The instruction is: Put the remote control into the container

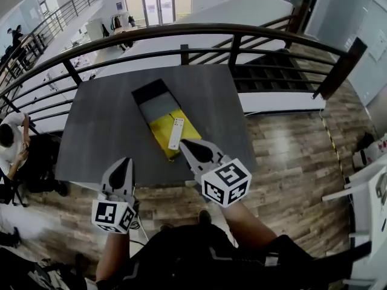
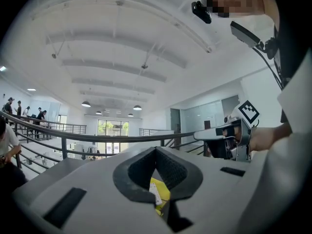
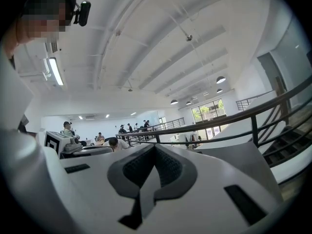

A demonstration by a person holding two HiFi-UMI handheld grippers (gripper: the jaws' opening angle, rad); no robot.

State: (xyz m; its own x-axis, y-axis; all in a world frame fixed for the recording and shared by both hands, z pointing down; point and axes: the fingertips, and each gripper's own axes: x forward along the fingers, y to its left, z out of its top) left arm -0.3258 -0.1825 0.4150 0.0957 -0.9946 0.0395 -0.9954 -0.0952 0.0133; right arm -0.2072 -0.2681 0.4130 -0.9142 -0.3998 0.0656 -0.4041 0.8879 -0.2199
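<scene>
While we are looking down at the dark table [image 1: 103, 125] in the middle of the head view, the white remote control [image 1: 176, 133] is lying on a flat yellow thing [image 1: 162, 139]. It may be a sheet or a bag; we are not sure. The remote control is pointing up the frame, toward the container [image 1: 148, 91]. The container is a black box with a grey floor. It is sitting just above the yellow thing, right beside it. The remote control is not in the container yet.

We are holding the left gripper [image 1: 125, 161] at the lower left of the frame, over the near edge of the table. Its jaws are pressing together with nothing between them. In the left gripper view, the remote control and the yellow thing are showing through the little gap under the closed tips, farther off.

We are holding the right gripper [image 1: 184, 142] just right of the middle, with its tip over the lower end of the yellow thing, near the remote control. Its jaws are closed too, and they are gripping nothing.

A black railing [image 1: 242, 32] is curving behind the table at the top of the frame. A person [image 1: 12, 139] is sitting at the far left edge.
</scene>
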